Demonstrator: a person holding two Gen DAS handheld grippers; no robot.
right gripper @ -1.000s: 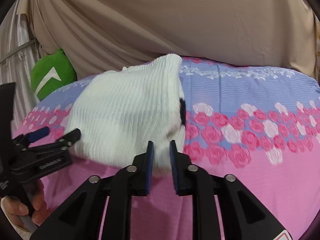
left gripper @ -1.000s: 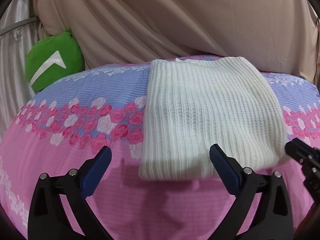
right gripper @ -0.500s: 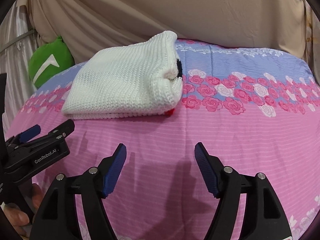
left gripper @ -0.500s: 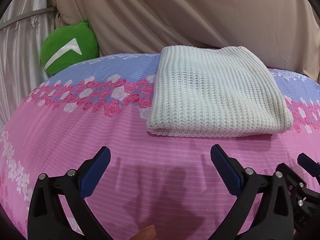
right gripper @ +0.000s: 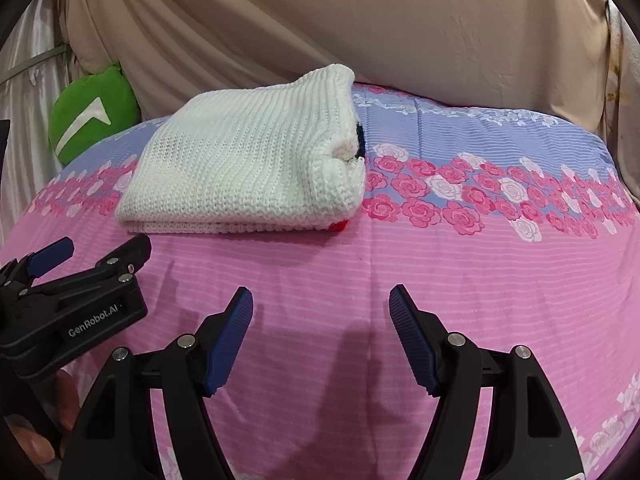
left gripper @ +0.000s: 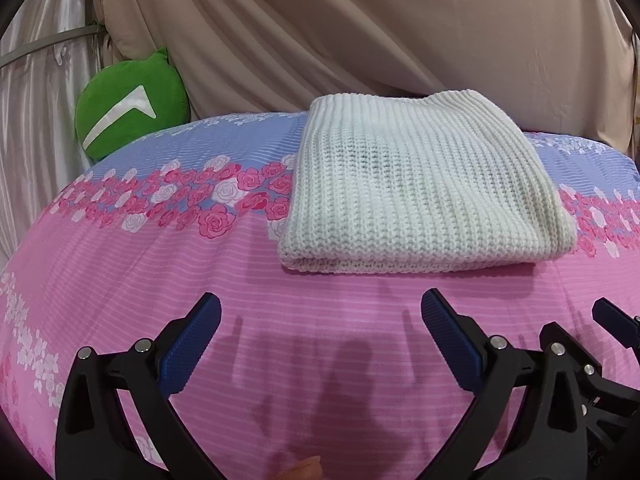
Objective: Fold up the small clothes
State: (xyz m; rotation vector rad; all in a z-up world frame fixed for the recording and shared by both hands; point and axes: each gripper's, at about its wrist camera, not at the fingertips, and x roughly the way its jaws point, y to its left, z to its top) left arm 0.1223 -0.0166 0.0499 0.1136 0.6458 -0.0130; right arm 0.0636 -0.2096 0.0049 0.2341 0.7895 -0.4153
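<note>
A white knitted garment (left gripper: 416, 196) lies folded flat on the pink and blue flowered bedsheet (left gripper: 200, 272). It also shows in the right wrist view (right gripper: 248, 168), with small red and dark bits at its right edge. My left gripper (left gripper: 320, 316) is open and empty, a little in front of the garment. My right gripper (right gripper: 320, 304) is open and empty, in front of the garment's right end. The left gripper (right gripper: 68, 268) shows at the left of the right wrist view.
A green plush cushion (left gripper: 132, 108) with a white mark sits at the back left. A beige draped cloth (left gripper: 360, 32) covers the wall behind the bed. A silvery curtain (left gripper: 36, 128) hangs at the far left.
My right gripper has opened and let go of the garment. Both grippers have drawn back from it. The garment now lies flat and folded on the sheet.
</note>
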